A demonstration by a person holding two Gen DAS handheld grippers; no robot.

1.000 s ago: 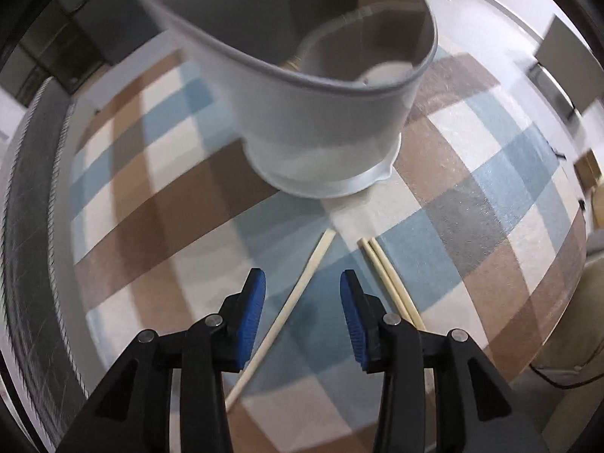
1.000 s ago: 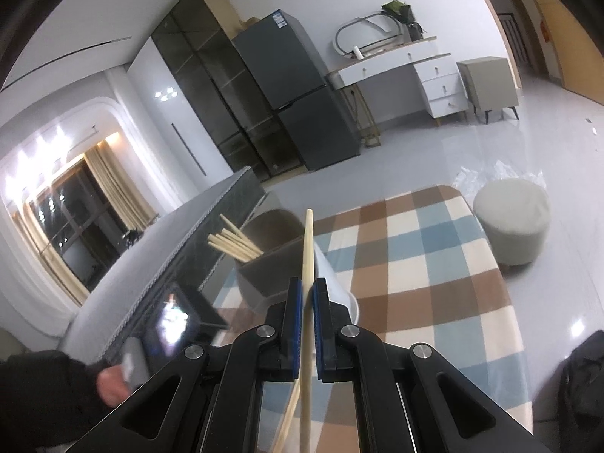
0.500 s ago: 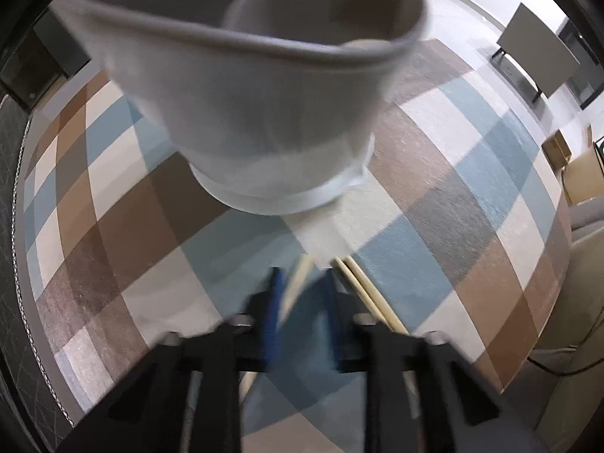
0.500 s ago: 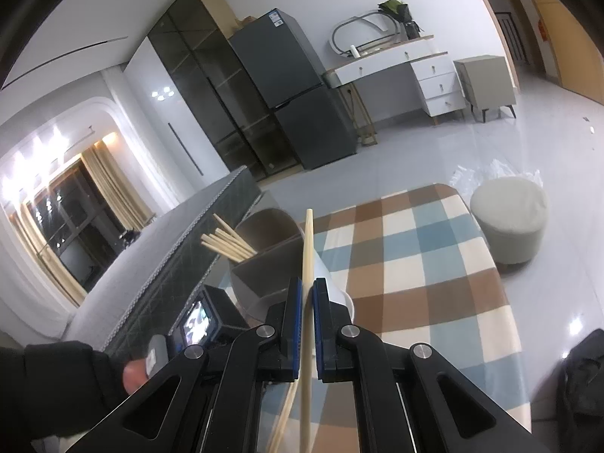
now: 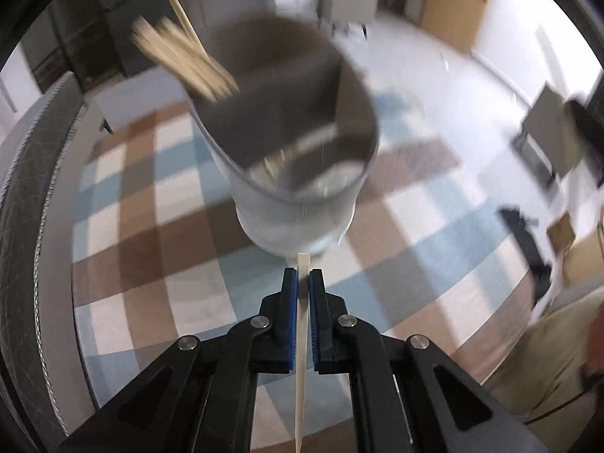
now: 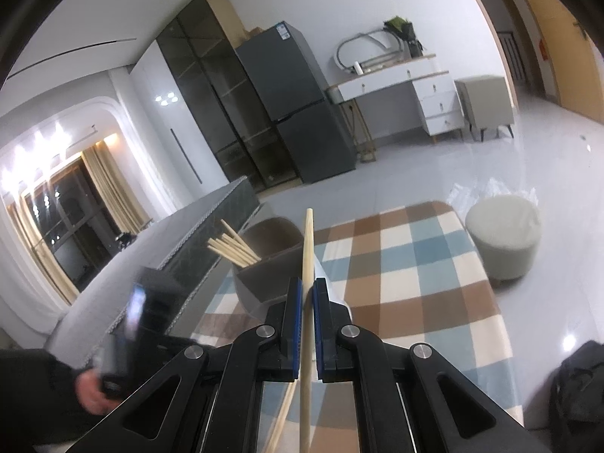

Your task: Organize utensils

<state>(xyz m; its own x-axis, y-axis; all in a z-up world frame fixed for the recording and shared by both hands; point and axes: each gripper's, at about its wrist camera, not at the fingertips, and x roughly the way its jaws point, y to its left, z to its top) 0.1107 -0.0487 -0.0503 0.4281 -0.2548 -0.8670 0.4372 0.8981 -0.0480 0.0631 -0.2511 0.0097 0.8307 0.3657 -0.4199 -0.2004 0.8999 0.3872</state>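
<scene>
My left gripper (image 5: 303, 277) points steeply downward, its blue pads (image 5: 289, 302) pinched on a chopstick (image 5: 302, 347). My right gripper (image 6: 306, 294) tilts gently downward, jaws clamped on a second chopstick (image 6: 307, 264). My left hand (image 6: 90, 392) grips its handle.

- I'm looking across a glossy pale floor (image 6: 472, 173) to a dark grey fridge (image 6: 298, 102), beside tall smoked-glass cabinets (image 6: 211, 87).
- White vanity desk (image 6: 407, 87) with an oval mirror (image 6: 366, 47) against the wall (some greenery on top), grey nightstand (image 6: 487, 104) beside it.
- Round pale pouf (image 6: 504, 234) near the table edge.
- Curtained dark window (image 6: 75, 226) on the left, ceiling lights glowing above.
</scene>
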